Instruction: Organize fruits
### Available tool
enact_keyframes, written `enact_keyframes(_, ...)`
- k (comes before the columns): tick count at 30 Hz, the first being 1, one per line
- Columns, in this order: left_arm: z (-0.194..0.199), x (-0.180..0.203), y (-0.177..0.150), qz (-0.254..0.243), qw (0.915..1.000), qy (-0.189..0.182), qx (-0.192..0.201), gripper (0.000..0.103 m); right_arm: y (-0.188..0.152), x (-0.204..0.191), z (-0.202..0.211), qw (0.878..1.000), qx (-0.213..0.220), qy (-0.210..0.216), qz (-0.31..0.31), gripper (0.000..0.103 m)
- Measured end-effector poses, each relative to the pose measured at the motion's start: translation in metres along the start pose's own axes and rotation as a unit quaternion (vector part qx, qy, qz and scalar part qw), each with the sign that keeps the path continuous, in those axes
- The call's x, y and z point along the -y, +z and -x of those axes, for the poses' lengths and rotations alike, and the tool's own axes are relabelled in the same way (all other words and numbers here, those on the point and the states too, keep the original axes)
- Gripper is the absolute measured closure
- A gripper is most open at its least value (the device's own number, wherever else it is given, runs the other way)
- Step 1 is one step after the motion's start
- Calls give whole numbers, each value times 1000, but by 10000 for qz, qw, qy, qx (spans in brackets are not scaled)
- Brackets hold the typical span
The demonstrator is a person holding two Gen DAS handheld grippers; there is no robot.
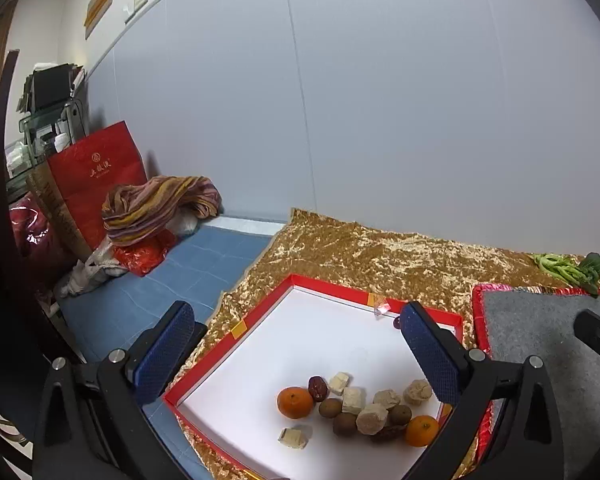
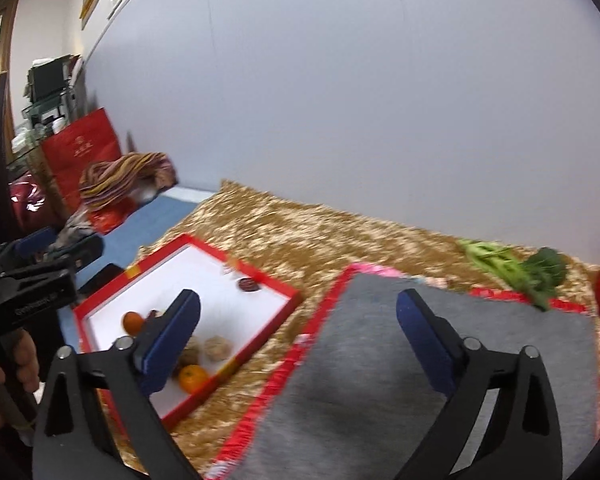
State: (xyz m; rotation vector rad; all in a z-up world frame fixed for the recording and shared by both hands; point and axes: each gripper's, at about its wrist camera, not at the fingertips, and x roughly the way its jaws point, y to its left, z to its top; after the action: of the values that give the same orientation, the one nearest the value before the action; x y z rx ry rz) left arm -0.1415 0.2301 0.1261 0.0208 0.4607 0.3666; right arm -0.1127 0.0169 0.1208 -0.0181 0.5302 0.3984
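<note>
My left gripper (image 1: 296, 356) hangs with its blue pads spread wide and nothing between them. Just below lies the shallow red-rimmed white cardboard tray (image 1: 332, 280), with a cluster of glossy orange mandarins (image 1: 295, 402), small brown round fruits (image 1: 330, 407), wrinkled dark dates (image 1: 318, 388) and crumbly beige cubes (image 1: 353, 399), probably gathered there for sorting. My right gripper (image 2: 298, 340), also spread and empty, hovers over a fuzzy grey felt mat (image 2: 380, 352). Beyond it leafy green vegetables (image 2: 516, 268) rest on crinkled gold cloth (image 2: 300, 224).

Open left tool (image 1: 296, 354) above fruit-filled red box (image 1: 332, 284)
</note>
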Motion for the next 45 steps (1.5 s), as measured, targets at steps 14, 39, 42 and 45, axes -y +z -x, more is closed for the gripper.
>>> enact_keyframes(14, -1, 11, -3, 4, 9999, 49, -160, 0, -6, 1, 12, 9993, -6, -187, 337, 0)
enact_keyframes(39, -2, -18, -2, 196, 9993, 269, -141, 0, -9, -57, 4, 9968, 125, 119, 778, 0)
enact_keyframes(42, -2, -20, -1, 234, 9993, 279, -130, 0, -9, -59, 5, 9964, 199, 114, 818, 0)
enact_keyframes(45, -1, -23, 0, 257, 9993, 266, -104, 0, -8, -61, 6, 9963, 235, 126, 819, 0)
